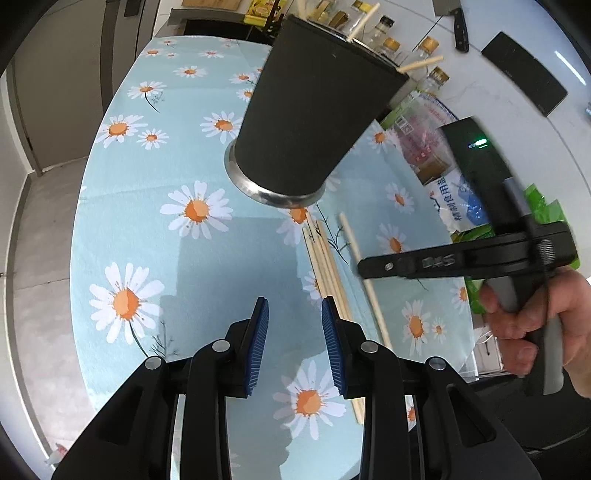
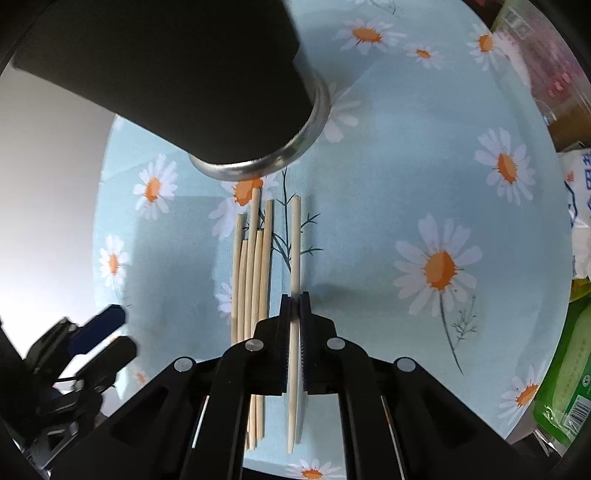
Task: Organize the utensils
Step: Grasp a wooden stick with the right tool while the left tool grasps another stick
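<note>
R gripper (image 2: 294, 295) low over tabletop (image 2: 388, 184), jaws clamped on single chopstick (image 2: 294, 236) pointing 12 o'clock; L gripper (image 1: 294, 317) hovers, jaws apart, empty.

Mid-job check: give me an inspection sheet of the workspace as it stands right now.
Surface: daisy-print tablecloth.
Job's things: black holder upright with chopsticks inside; loose bundle of chopsticks lying flat in front of it; single chopstick apart from the bundle, to its right.
Clutter: food packets and spice jars beyond the cloth.
Grippers: left gripper open, empty; right gripper shut on the single chopstick.
Cables: nothing seen.
Surroundings: cleaver on white counter.
</note>
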`<action>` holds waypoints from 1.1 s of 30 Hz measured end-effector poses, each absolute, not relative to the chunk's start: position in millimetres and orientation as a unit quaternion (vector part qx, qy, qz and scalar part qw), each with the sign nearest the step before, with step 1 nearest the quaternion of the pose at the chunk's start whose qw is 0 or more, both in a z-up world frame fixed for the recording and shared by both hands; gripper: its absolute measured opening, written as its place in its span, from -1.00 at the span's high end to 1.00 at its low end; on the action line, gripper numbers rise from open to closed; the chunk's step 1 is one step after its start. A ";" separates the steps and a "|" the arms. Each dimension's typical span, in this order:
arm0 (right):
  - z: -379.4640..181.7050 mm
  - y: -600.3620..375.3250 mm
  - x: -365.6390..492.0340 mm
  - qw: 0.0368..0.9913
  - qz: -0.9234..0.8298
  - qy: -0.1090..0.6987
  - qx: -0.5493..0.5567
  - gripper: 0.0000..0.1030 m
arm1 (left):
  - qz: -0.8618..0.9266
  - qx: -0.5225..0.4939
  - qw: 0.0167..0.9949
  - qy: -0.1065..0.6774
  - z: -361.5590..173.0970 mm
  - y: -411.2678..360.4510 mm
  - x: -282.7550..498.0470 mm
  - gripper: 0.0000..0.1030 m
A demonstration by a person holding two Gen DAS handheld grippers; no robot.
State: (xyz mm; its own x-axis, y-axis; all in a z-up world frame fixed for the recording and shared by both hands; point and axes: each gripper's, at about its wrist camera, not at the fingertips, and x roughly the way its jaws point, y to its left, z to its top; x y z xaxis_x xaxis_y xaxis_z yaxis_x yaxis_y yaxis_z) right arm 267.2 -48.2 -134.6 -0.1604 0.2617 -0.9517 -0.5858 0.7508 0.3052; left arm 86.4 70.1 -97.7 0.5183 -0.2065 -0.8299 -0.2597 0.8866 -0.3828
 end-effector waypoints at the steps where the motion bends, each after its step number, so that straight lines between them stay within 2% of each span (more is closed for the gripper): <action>1: -128.5 -53.0 268.7 0.641 0.342 0.678 -0.113 0.90 | 0.017 -0.238 0.836 0.495 -97.7 66.7 88.3 0.44; 11: -85.9 -103.8 261.2 0.652 0.422 0.630 -0.013 0.90 | 0.042 -0.236 0.813 0.530 -100.4 43.6 110.1 0.44; 21: -56.5 -148.4 279.6 0.669 0.462 0.582 -0.002 0.90 | 0.077 -0.221 0.795 0.560 -125.6 26.3 134.0 0.48; 23: -56.2 -151.7 280.8 0.670 0.466 0.578 -0.001 0.90 | 0.087 -0.217 0.792 0.564 -128.2 24.0 136.4 0.61; 30: -60.7 -154.1 283.9 0.667 0.476 0.573 0.002 0.90 | 0.106 -0.187 0.790 0.574 -132.3 15.7 141.8 0.65; 33: -60.5 -155.3 285.0 0.667 0.478 0.571 0.006 0.90 | 0.111 -0.185 0.788 0.576 -135.4 16.6 141.9 0.73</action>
